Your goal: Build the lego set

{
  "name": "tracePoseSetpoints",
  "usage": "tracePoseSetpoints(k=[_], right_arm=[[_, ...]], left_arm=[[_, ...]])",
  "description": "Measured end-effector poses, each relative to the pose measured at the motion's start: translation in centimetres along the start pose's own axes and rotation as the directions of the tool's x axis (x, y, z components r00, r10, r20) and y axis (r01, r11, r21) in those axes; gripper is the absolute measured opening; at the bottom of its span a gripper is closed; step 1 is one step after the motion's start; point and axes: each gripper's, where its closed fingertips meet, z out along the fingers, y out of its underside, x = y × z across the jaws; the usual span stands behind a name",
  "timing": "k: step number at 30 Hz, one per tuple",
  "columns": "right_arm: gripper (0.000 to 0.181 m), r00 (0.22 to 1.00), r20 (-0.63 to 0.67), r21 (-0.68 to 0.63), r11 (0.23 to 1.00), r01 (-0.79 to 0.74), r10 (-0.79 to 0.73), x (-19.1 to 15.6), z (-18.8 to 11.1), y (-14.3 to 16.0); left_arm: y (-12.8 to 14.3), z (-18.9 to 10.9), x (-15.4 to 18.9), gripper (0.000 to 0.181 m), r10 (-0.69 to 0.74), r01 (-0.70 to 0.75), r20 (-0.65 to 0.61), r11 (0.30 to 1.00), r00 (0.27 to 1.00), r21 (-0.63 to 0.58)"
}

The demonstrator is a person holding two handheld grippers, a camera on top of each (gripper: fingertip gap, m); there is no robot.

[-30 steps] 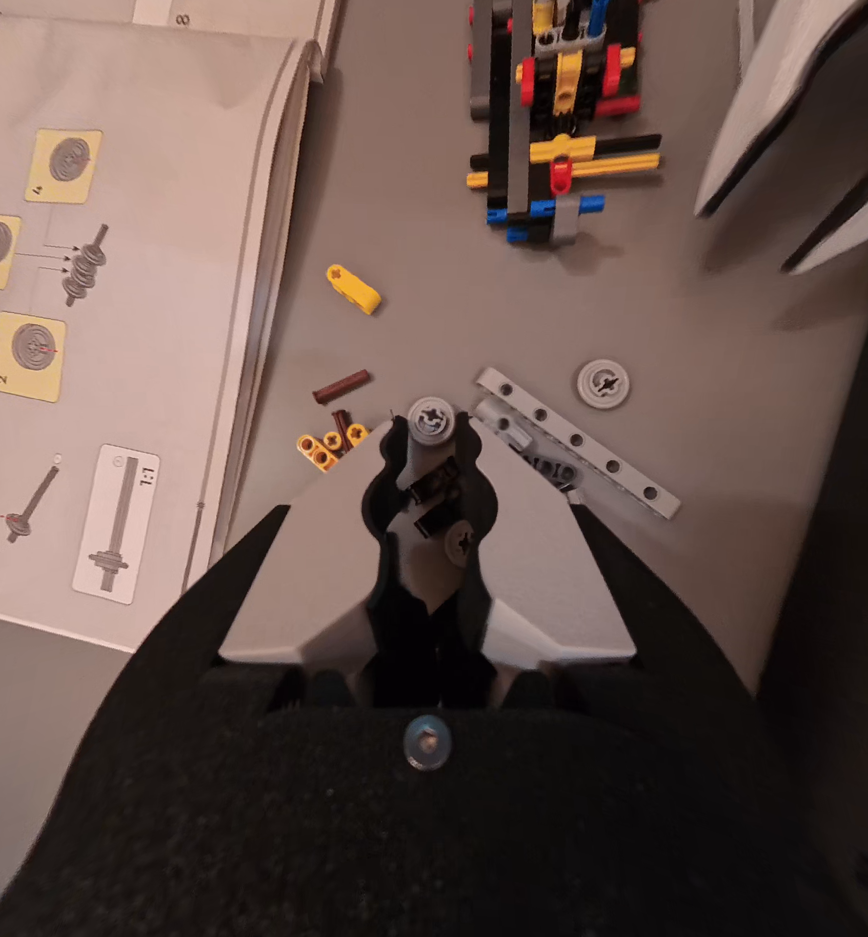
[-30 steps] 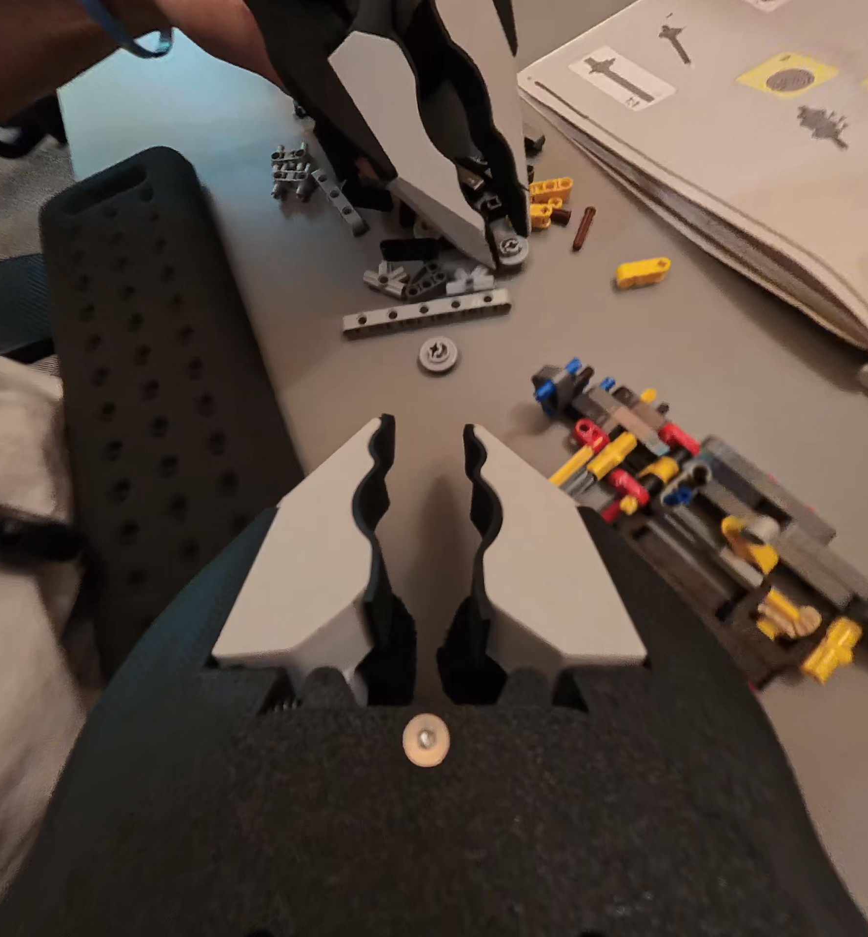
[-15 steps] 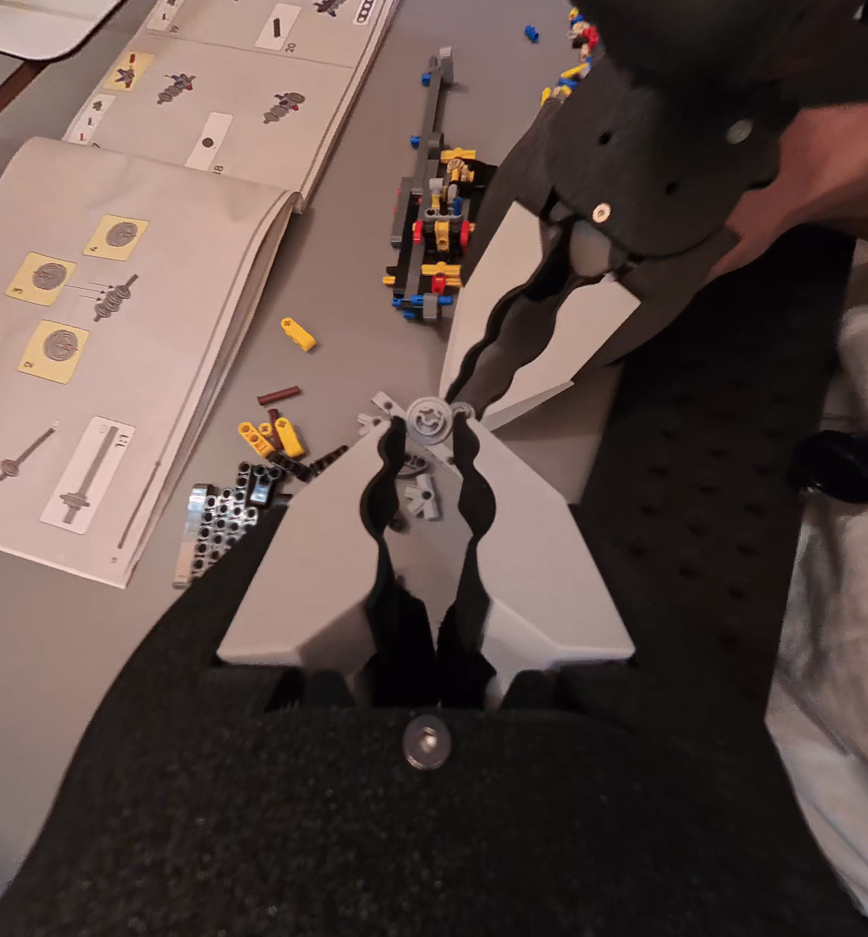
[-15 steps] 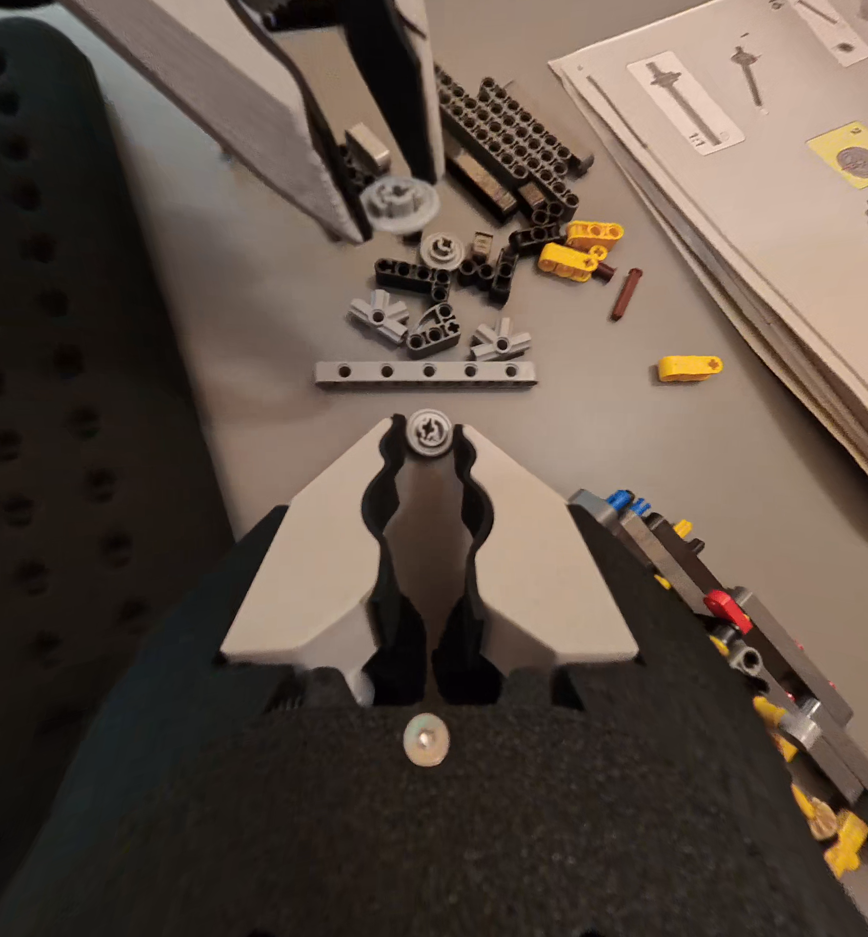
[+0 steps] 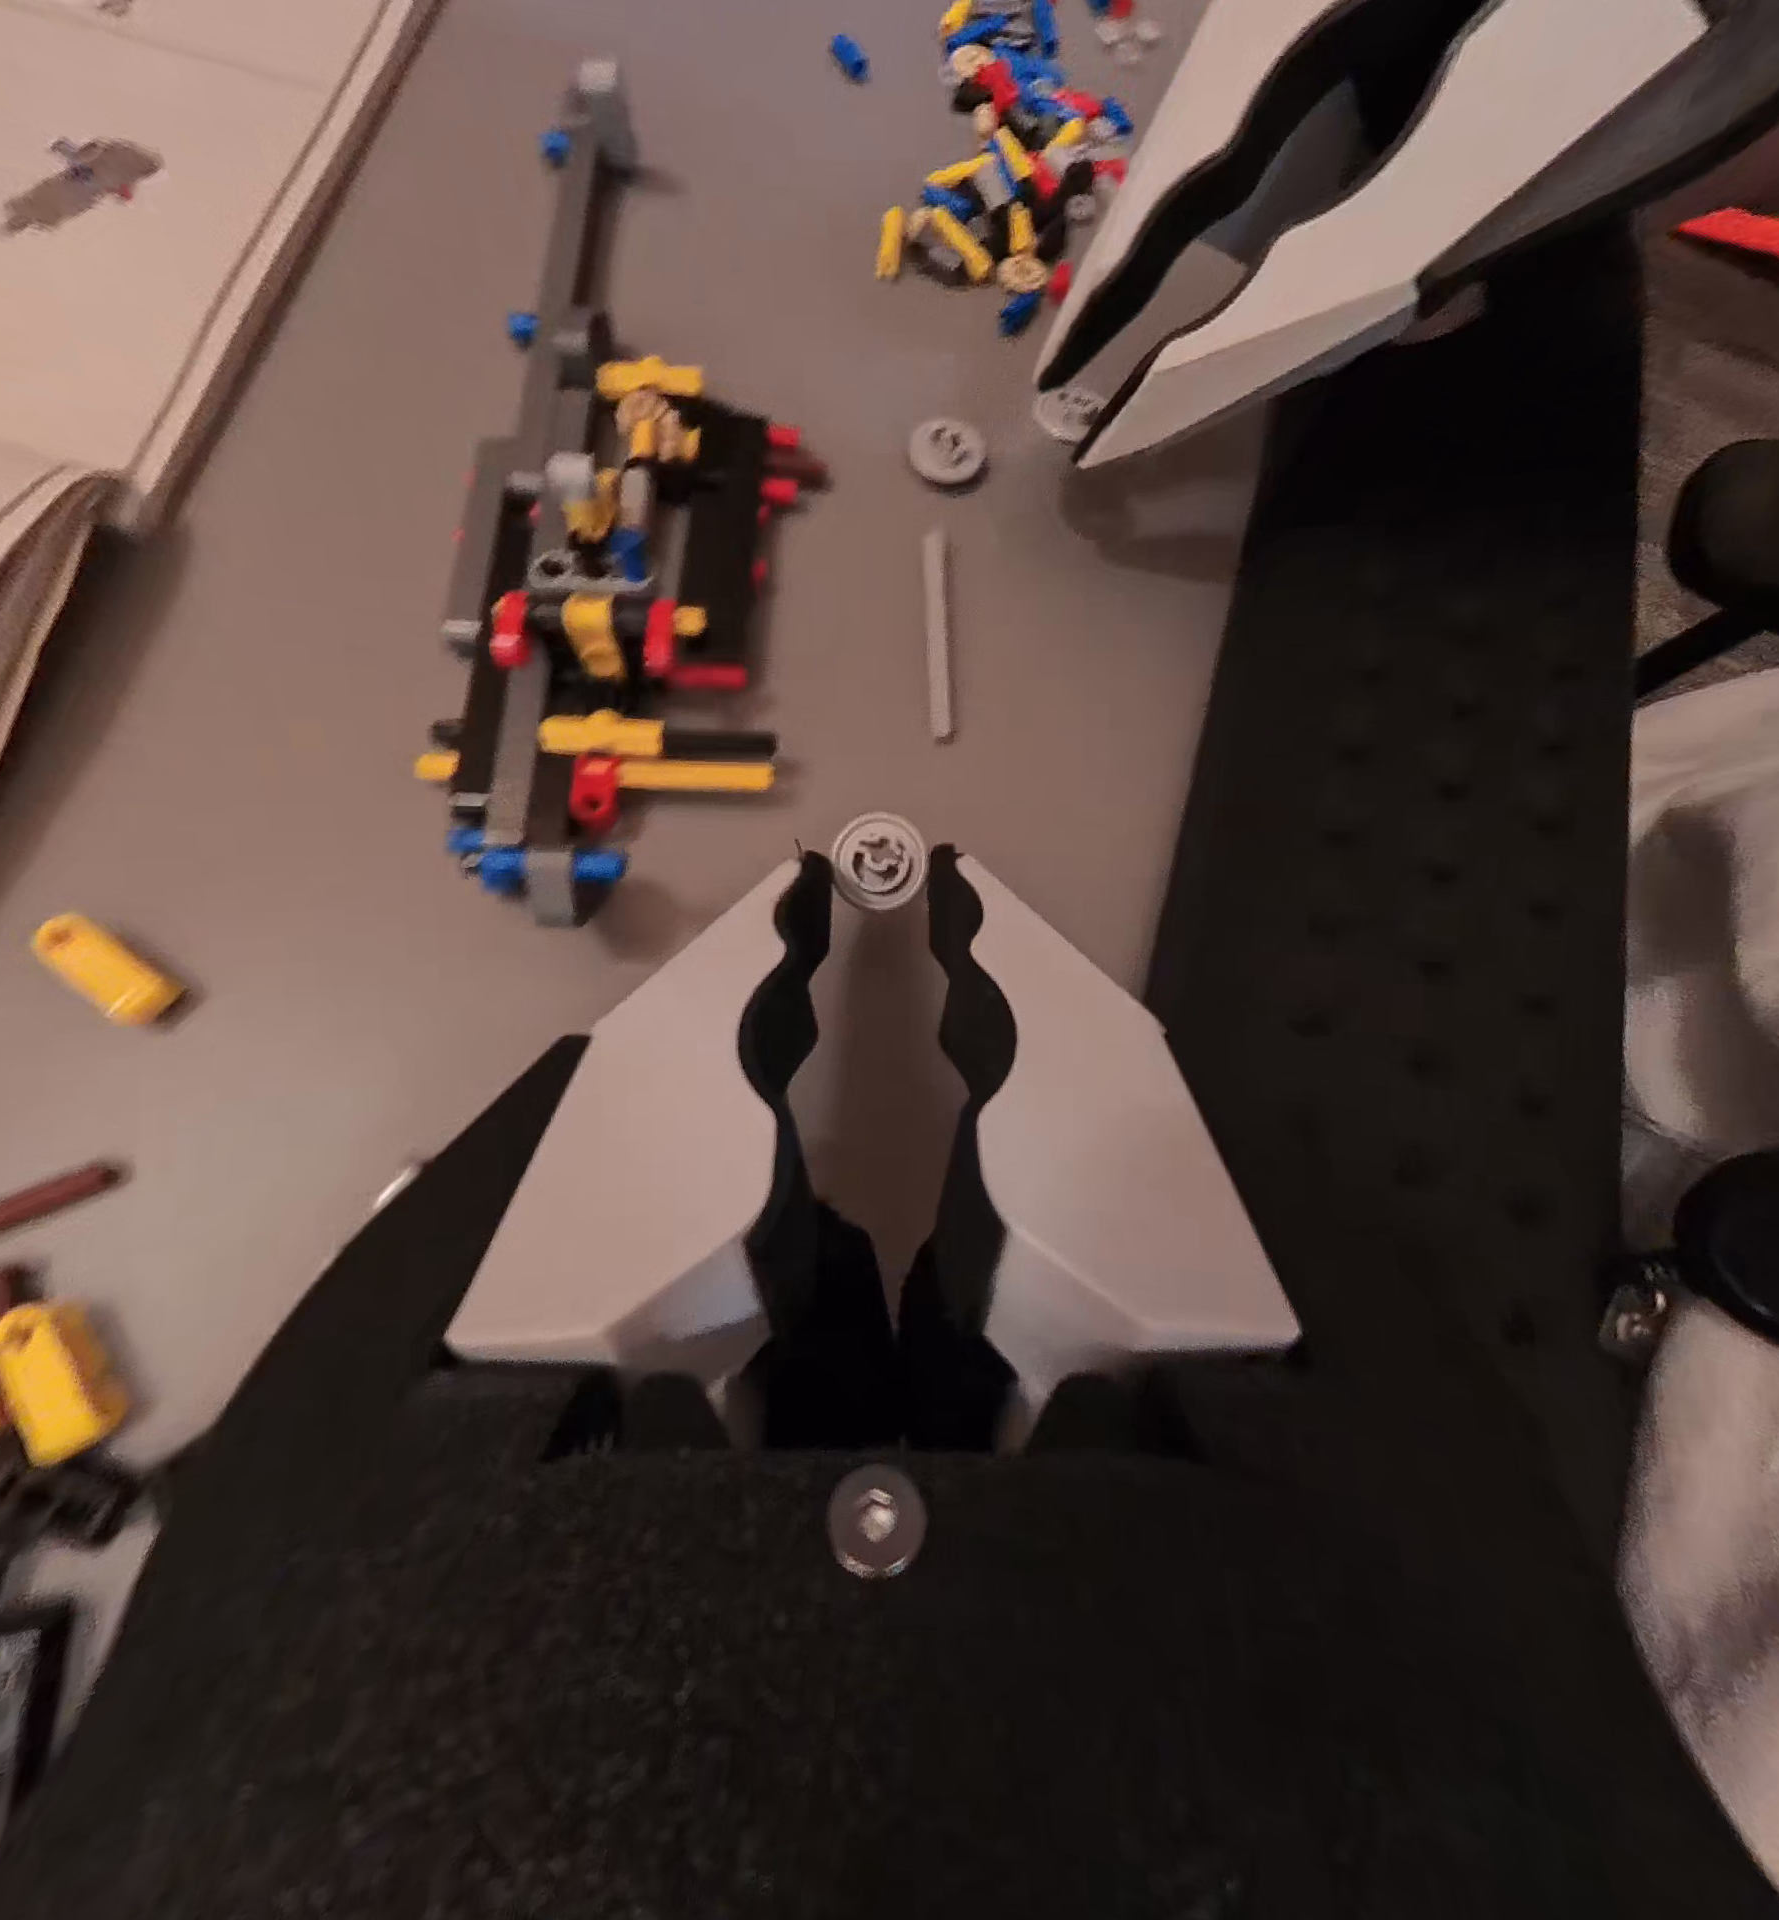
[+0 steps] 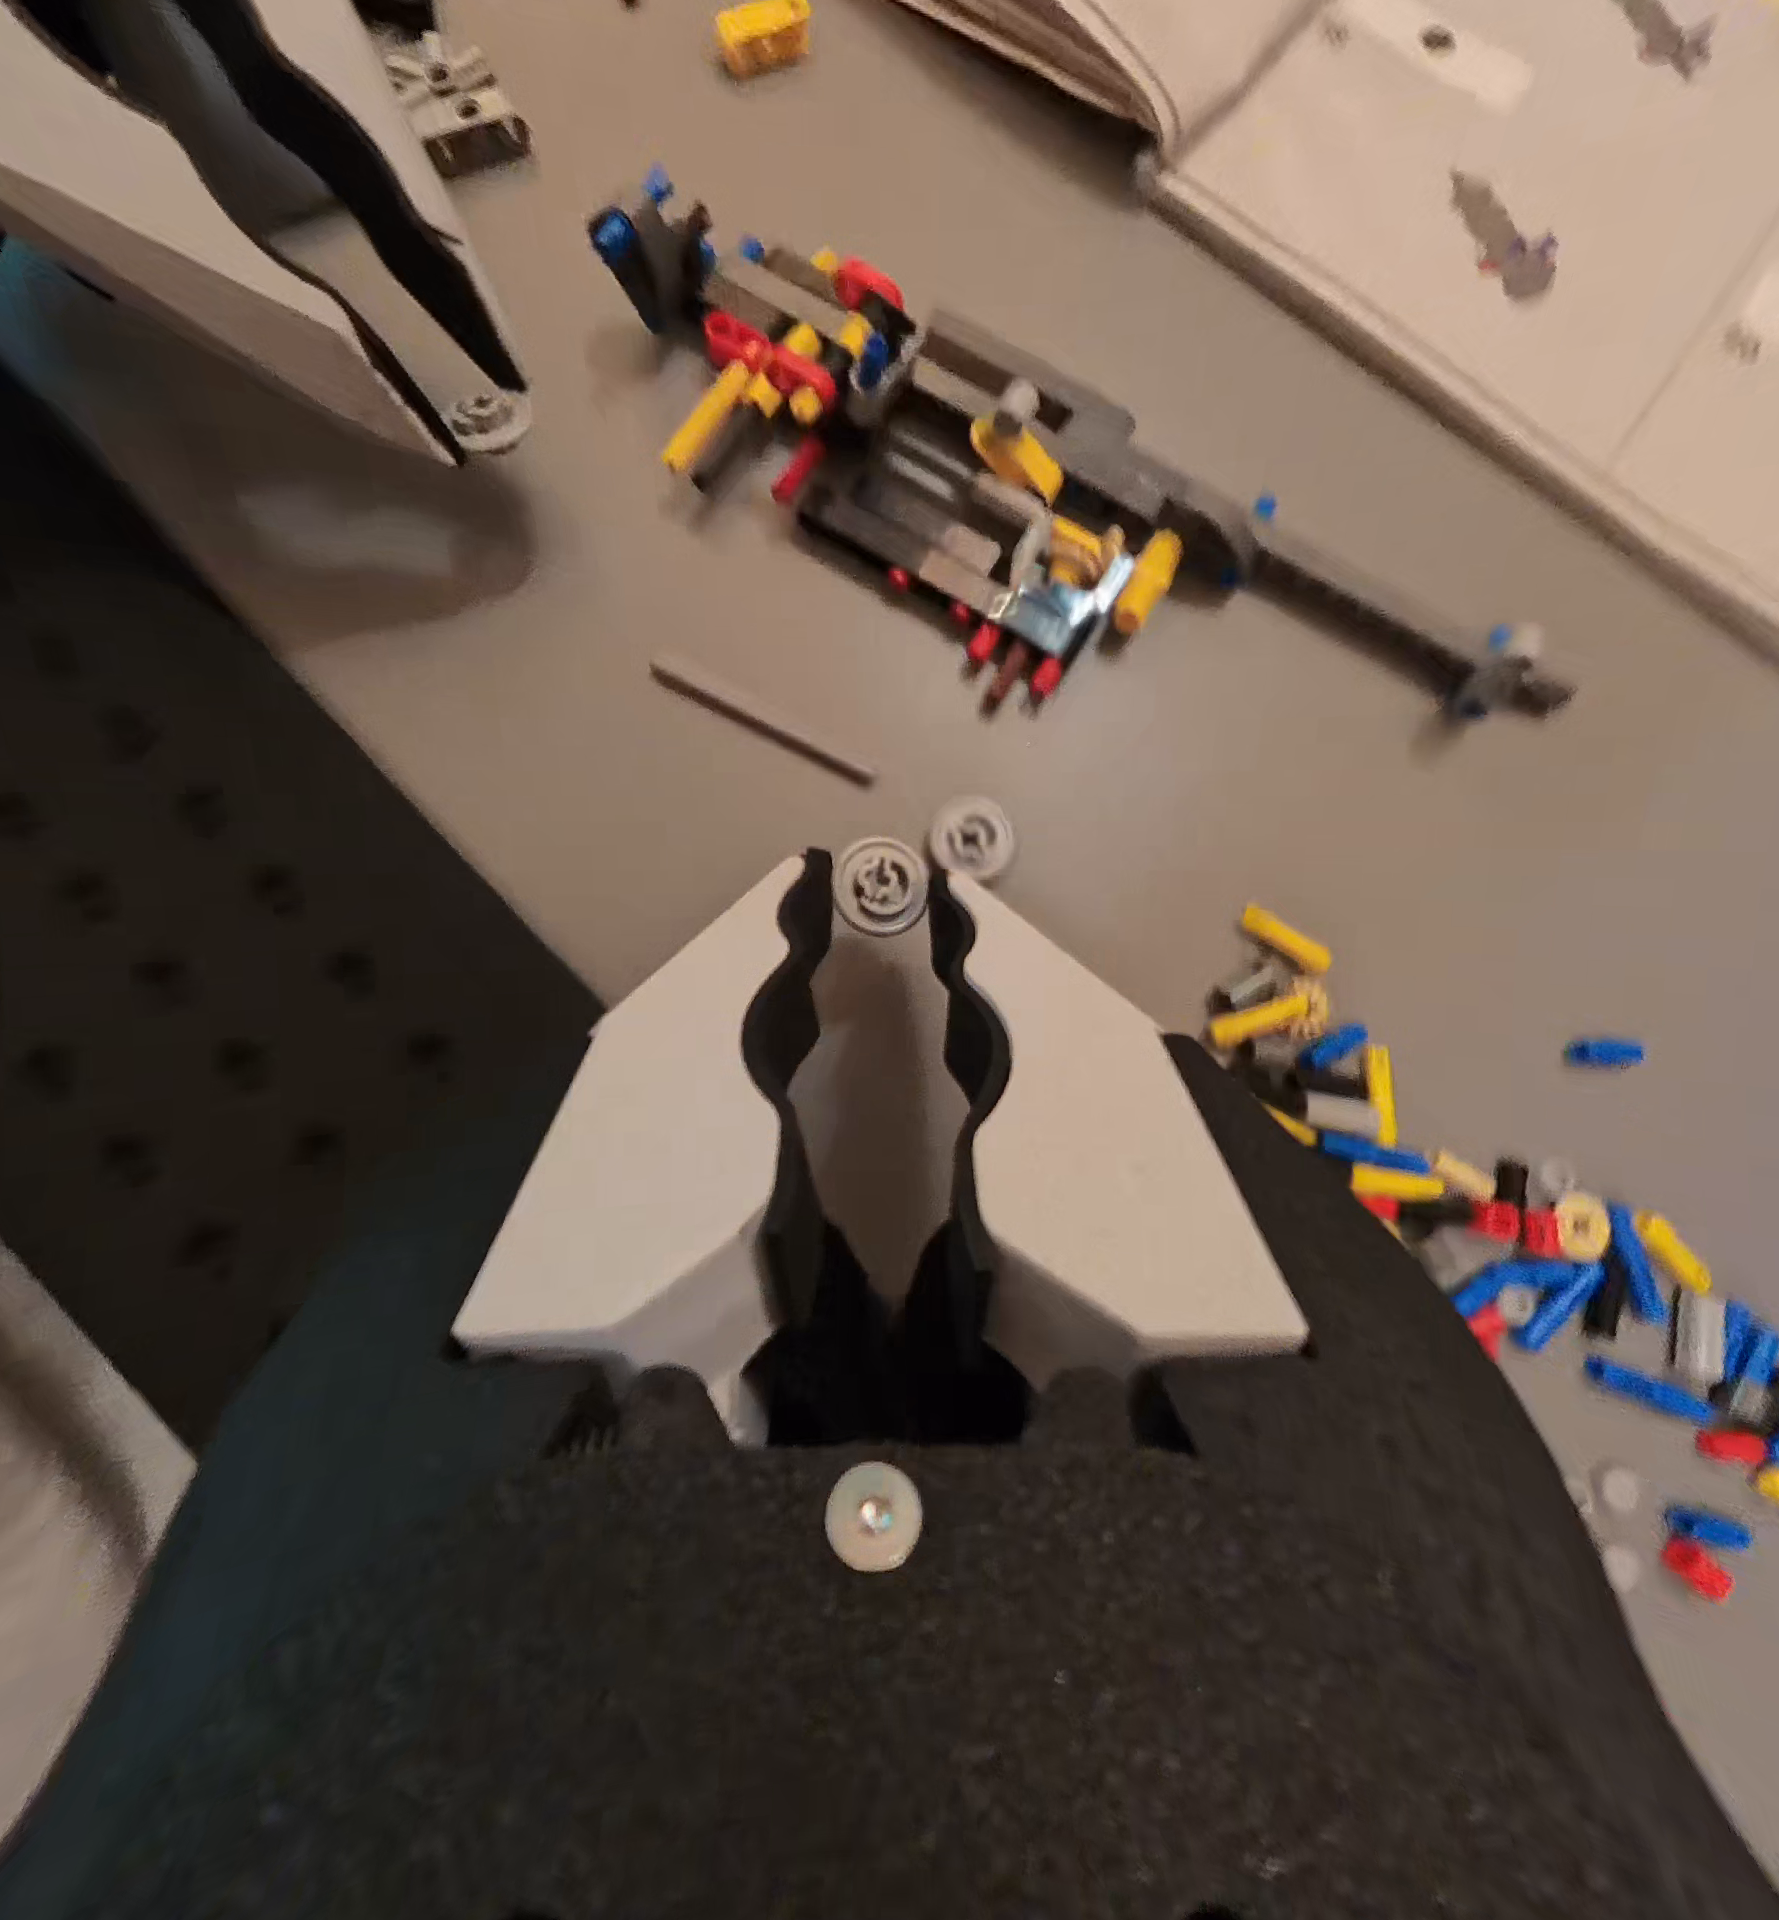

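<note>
Pinching a grey round disc (image 5: 879,875) at its tips, the left gripper (image 5: 877,868) hangs over the grey table (image 5: 272,914). Right gripper (image 6: 877,883) clamps a second grey disc (image 6: 879,888); a third disc (image 6: 971,837) lies just beside. Grey axle (image 6: 760,722) and half-built model (image 6: 926,468) lie nearby; blur hides fine contact.

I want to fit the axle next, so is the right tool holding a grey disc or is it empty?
Holding one. The right tool is shut on a grey disc, pinched between its fingertips above the table.
</note>
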Motion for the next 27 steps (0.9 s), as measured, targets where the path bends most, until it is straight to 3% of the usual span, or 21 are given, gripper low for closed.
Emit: tracePoseSetpoints(k=[5,13,23,27], right_arm=[[0.018,0.999,-0.037,-0.046,0.999,-0.006,0.004,0.6,0.3,1.3],[0.018,1.0,0.016,-0.048,0.999,-0.015,0.015,-0.1,1.4,1.5],[0.023,0.994,0.09,0.021,0.997,-0.071,0.069,-0.4,0.8,1.0],[0.023,0.994,0.092,0.051,0.997,-0.066,0.061,-0.3,0.7,0.6]], left_arm=[[-1.3,2.4,1.2,0.017,0.056,-0.056,-0.004,0.998,0.998,-0.018],[-2.4,5.4,0.3,0.017,0.016,-0.013,0.071,0.999,0.997,-0.046],[-2.5,6.1,0.3,0.017,0.047,-0.037,0.106,0.995,0.993,-0.092],[-3.0,5.4,0.1,0.025,0.015,-0.009,0.134,0.999,0.991,-0.052]])
